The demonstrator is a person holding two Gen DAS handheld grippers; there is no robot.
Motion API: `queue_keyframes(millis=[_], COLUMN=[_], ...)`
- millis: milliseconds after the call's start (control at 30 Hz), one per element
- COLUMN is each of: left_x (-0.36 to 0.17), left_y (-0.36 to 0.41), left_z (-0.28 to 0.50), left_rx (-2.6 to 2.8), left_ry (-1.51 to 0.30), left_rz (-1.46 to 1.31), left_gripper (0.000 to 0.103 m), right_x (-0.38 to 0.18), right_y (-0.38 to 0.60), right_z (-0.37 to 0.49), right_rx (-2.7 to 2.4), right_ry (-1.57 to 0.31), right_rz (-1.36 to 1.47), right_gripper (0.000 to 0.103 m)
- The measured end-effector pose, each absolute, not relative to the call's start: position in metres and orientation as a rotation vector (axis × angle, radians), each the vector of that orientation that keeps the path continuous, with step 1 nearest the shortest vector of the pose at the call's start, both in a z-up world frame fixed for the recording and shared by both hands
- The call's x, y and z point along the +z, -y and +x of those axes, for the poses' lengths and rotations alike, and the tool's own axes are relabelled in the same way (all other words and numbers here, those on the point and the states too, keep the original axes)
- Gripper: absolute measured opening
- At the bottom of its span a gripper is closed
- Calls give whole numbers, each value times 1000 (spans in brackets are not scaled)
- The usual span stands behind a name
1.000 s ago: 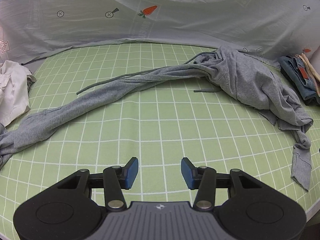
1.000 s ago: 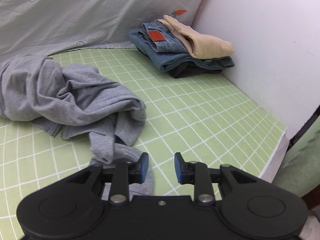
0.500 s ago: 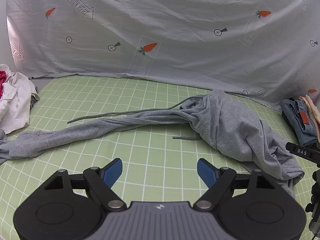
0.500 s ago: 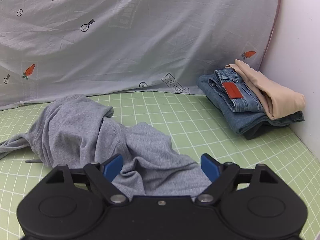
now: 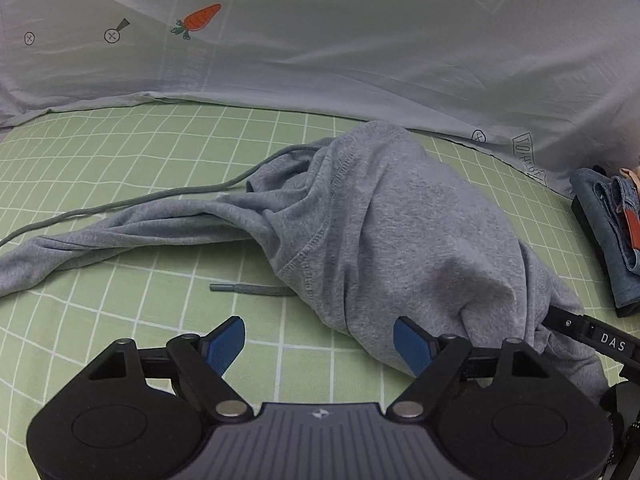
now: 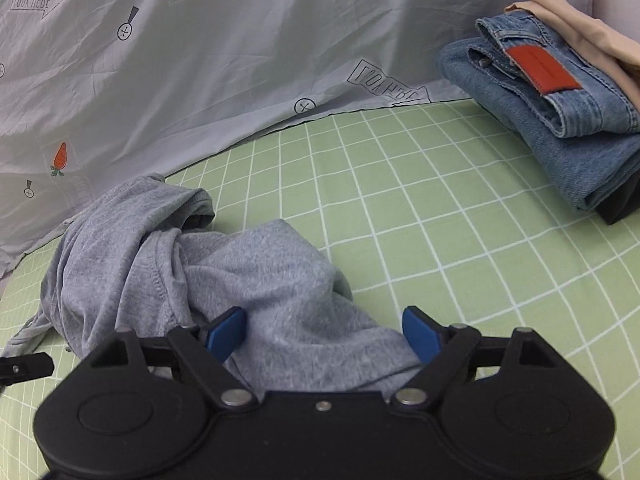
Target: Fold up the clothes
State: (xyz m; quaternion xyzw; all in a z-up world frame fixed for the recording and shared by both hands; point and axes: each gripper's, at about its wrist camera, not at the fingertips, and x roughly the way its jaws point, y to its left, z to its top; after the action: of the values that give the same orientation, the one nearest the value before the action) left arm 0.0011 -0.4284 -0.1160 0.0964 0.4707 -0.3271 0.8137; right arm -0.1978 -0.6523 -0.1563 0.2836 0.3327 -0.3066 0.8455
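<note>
Grey garment (image 5: pixel 392 220) crumpled; drawstring (image 5: pixel 132 204) left view only (jeans (image 6: pixel 560 120) clearer right).

On the grey backdrop sheet (image 6: pixel 240 60) we read "LOOK HERE" inside an arrow outline (image 6: pixel 36 0) at the upper left of the right wrist view, and the same words upside down in a second arrow (image 6: pixel 386 84) near the sheet's lower edge. In the left wrist view, white letters "DAS" (image 5: pixel 613 343) stand on a black bar at the right edge. The red patch (image 6: pixel 540 68) on the folded jeans (image 6: pixel 560 120) bears marks too small to read.
</note>
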Motion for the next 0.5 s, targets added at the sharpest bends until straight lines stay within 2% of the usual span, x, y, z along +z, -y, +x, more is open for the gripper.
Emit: queue_keyframes(millis=[33,67,100,133,167,200,367,500], left_x=[-121,-125,-129,-132,-135,-139,-146,-142], left_y=[438,447,456,465,474,484,531,572], left_z=[7,12,18,21,24,26,23,-9], left_rx=[-700,-704,-711,-717,-722,-724,-864,-1003], left_ry=[-1012,-1020,-1031,-1040,-1048,-1047,-1044,-1016], left_rz=[211,215,219,224,229,242,244,299], left_gripper=[69,63,50,41,25,19,16,16], right_x=[-159,-159,-158,-157,-154,-152,-144,-141], right_y=[656,659,661,663,664,666,673,672], right_z=[-195,-194,-194,-196,-201,-206,-245,-273], right_rx=[-627,-605,-593,-590,-603,-616,-728,-857], right_ry=[-700,-689,-672,-657,-641,-626,-560,-613], right_rz=[610,622,626,634,648,662,738,686], right_gripper=[64,58,46,37,29,26,21,20])
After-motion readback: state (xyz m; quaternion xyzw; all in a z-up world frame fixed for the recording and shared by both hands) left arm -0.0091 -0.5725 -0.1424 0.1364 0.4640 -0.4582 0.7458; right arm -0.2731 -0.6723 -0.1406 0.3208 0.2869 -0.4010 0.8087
